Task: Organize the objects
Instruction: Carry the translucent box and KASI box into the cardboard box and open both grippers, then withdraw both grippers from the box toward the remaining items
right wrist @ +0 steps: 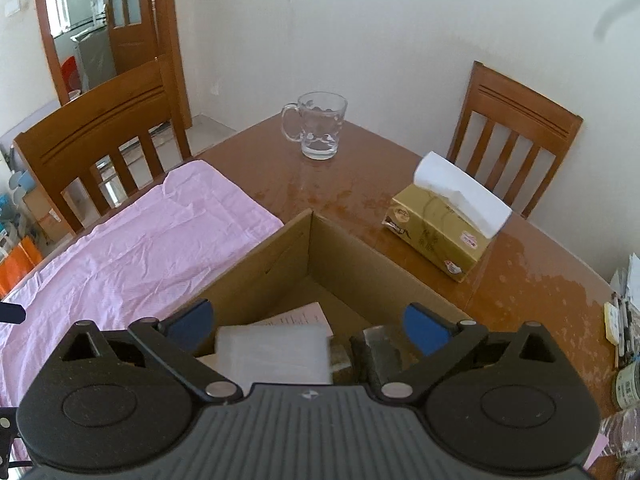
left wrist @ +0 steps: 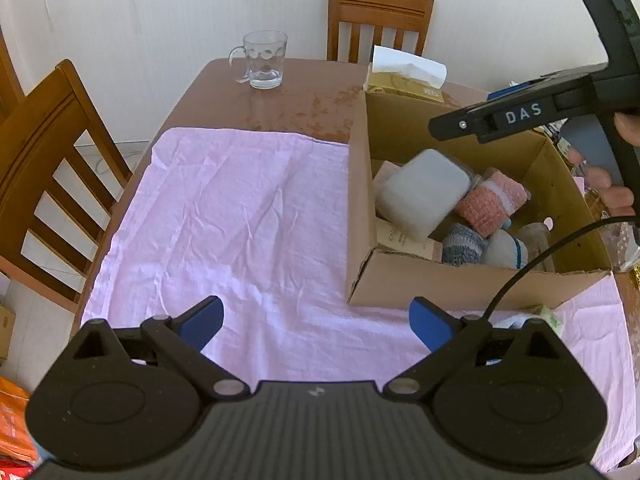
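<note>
An open cardboard box (left wrist: 460,284) stands on the right of a pink cloth (left wrist: 240,220). Inside lie a translucent plastic container (left wrist: 424,192) that looks blurred, a pink knitted roll (left wrist: 494,200), a grey-blue sock bundle (left wrist: 464,244) and a white sock (left wrist: 506,248). My left gripper (left wrist: 318,320) is open over the bare cloth, left of the box and holding nothing. My right gripper (right wrist: 308,322) is open above the box (right wrist: 256,264), with the translucent container (right wrist: 276,356) lying below its fingers. A hand (left wrist: 616,188) holds its black body (left wrist: 520,116).
A glass mug (left wrist: 264,60) stands on the brown table (left wrist: 312,92) at the far side. A gold tissue box (right wrist: 440,232) sits behind the cardboard box. Wooden chairs (left wrist: 52,184) stand at the left and far sides. Small items (right wrist: 624,340) crowd the table's right edge.
</note>
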Available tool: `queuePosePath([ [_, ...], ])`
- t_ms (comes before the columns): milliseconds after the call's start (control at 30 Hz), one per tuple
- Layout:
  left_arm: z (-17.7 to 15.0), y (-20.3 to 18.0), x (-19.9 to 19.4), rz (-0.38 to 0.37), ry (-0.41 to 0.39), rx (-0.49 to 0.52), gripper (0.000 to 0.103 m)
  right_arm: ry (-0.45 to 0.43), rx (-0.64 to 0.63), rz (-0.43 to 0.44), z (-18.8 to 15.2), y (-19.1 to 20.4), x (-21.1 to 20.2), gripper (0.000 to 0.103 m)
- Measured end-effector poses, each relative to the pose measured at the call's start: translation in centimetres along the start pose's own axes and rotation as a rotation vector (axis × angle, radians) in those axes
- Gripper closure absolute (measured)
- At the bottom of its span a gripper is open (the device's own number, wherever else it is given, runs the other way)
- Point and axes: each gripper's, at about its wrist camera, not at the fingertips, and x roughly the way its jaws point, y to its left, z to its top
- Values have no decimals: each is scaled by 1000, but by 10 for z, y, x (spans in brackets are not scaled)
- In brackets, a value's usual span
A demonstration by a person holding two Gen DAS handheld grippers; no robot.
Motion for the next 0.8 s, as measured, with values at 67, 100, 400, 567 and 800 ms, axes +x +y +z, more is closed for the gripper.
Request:
queuePosePath([
  [67,-1,1,0,-4,0,2,4,2,9,-7,-3,-2,-4,0],
  [100,-1,1,1,-8,0,5,4,1,14,-7,-6,-3,-7,0],
  [400,-5,-2,7,5,3,54,4,-6,66,-49,-36,-3,-39,0],
  [567,-7,-2,7,-31,9,70,4,-3,112,-81,-55,1,-56,0],
  [800,-17,1,8,-56,-2,99,4,0,178,-149,-88,17,-80,0],
])
